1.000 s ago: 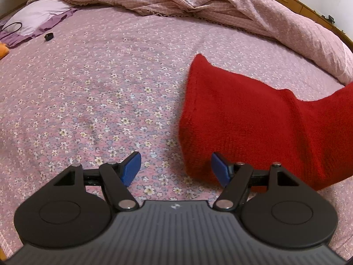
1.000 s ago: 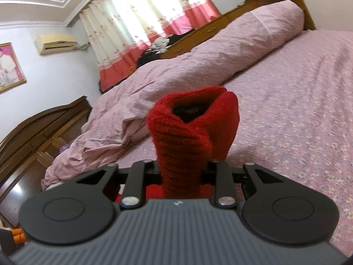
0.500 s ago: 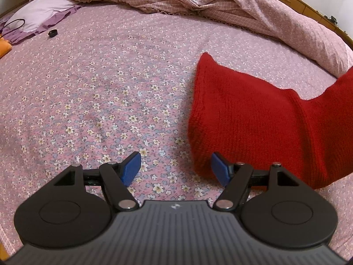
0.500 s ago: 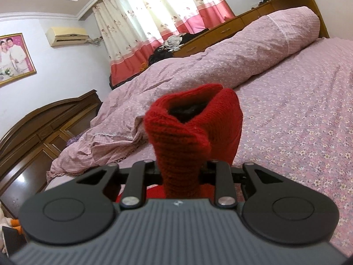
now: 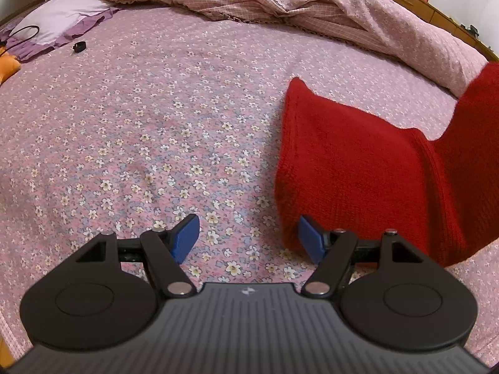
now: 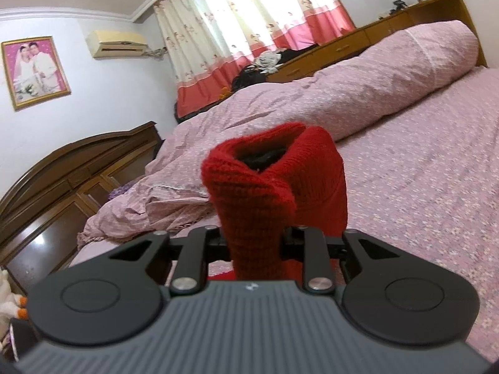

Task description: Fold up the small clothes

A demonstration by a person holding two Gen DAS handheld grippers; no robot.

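Fingers of the right gripper (image 6: pixel 257 243) clamp a bunched fold of the red knit garment (image 5: pixel 358 168), lifting that end off the floral bedsheet (image 5: pixel 156 124); the rest lies flat. Both blue pads (image 5: pixel 185 237) of the left gripper (image 5: pixel 248 238) stand apart, empty, beside the garment's edge. A rumpled duvet (image 5: pixel 280 3) lies beyond. Since 1 second ago, the lifted end has risen higher.

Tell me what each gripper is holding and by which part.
The right gripper is shut on a bunched end of the red knitted garment, lifting it off the bed. The left gripper holds nothing, jaws open beside the garment's near corner.
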